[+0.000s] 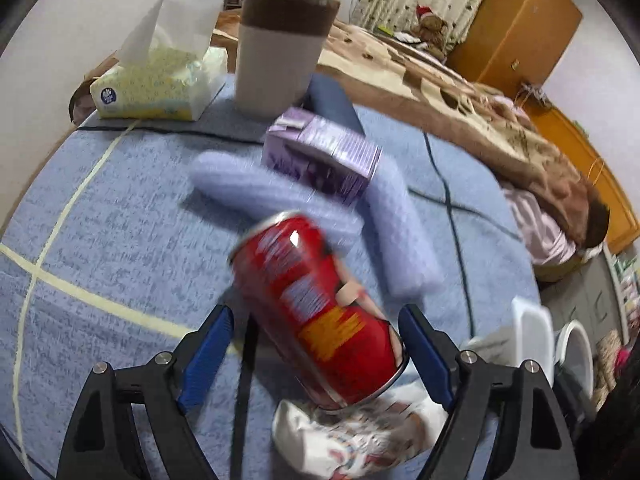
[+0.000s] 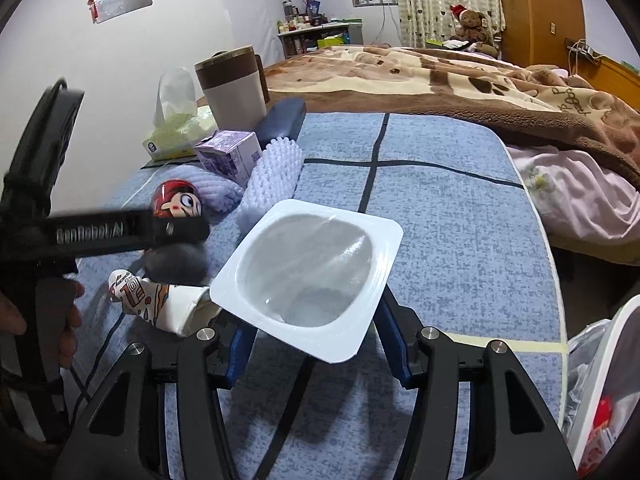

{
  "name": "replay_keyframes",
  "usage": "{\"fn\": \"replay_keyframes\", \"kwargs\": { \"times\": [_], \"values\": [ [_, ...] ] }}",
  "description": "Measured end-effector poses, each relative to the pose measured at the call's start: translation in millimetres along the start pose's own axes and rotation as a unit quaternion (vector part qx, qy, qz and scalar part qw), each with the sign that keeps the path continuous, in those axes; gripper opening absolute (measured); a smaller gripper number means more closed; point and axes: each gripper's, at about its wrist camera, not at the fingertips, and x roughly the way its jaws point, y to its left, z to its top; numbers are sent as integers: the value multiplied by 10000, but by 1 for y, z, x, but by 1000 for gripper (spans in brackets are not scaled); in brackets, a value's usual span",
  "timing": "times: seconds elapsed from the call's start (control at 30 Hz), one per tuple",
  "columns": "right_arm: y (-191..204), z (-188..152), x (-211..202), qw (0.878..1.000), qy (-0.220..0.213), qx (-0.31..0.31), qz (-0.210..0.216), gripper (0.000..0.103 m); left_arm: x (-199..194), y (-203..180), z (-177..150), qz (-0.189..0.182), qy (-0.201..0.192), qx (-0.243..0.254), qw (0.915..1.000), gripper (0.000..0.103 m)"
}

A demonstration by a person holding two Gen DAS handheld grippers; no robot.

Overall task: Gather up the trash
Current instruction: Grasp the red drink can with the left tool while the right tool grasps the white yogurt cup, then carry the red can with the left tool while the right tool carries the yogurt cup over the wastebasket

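In the left wrist view, the left gripper [image 1: 316, 344] is seen with its blue-padded fingers [image 1: 208, 356] spread apart around a tilted red printed drink can [image 1: 320, 312] at lower centre; the pads do not appear to press it, so the can is judged unsecured and may roll or topple onto the crumpled white printed wrapper [image 1: 352, 440] beneath. In the right wrist view, the right gripper [image 2: 316, 344] is seen with a white square plastic cup [image 2: 308, 276] between its fingers at lower centre, apparently held below its rim. If only lightly pinched, it could slip onto the blue patterned tablecloth [image 2: 460, 240]. A white bin [image 2: 600, 380] is glimpsed at lower right.
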Motion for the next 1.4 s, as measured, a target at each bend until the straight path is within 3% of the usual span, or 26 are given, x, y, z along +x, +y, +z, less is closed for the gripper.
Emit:
{"fn": "replay_keyframes", "kwargs": {
  "times": [0.13, 0.23, 0.33, 0.43, 0.47, 0.6, 0.7, 0.77, 1.4],
  "values": [
    [-2, 0, 2, 10000, 2, 84, -53, 57, -4, 10, -8, 343, -64, 8, 9994, 83],
    [0, 1, 2, 10000, -16, 72, -53, 66, -9, 17, -7, 169, -212, -85, 9996, 83],
    [4, 1, 1, 9999, -81, 28, -95, 68, -11, 13, -5, 354, -333, 41, 9988, 83],
    [3, 3, 1, 9998, -122, 98, -122, 68, -11, 13, -2, 262, -433, 14, 9987, 83],
    [2, 3, 1, 9998, -122, 126, -136, 68, -9, 14, -1, 241, -418, -38, 9988, 81],
    [0, 5, 1, 9994, -199, 274, -109, 68, -6, 20, 0, 126, -432, -186, 9988, 54],
    [-2, 5, -1, 9990, -274, 334, -148, 65, -8, 19, -1, 99, -468, -151, 9987, 54],
    [1, 5, -3, 9989, -354, 259, -169, 55, -10, 18, -2, 97, -477, -100, 9988, 54],
    [-1, 4, -34, 9968, -745, 192, -211, 54, -61, 12, -29, 164, -961, 1, 9952, 54]
  ]
}}
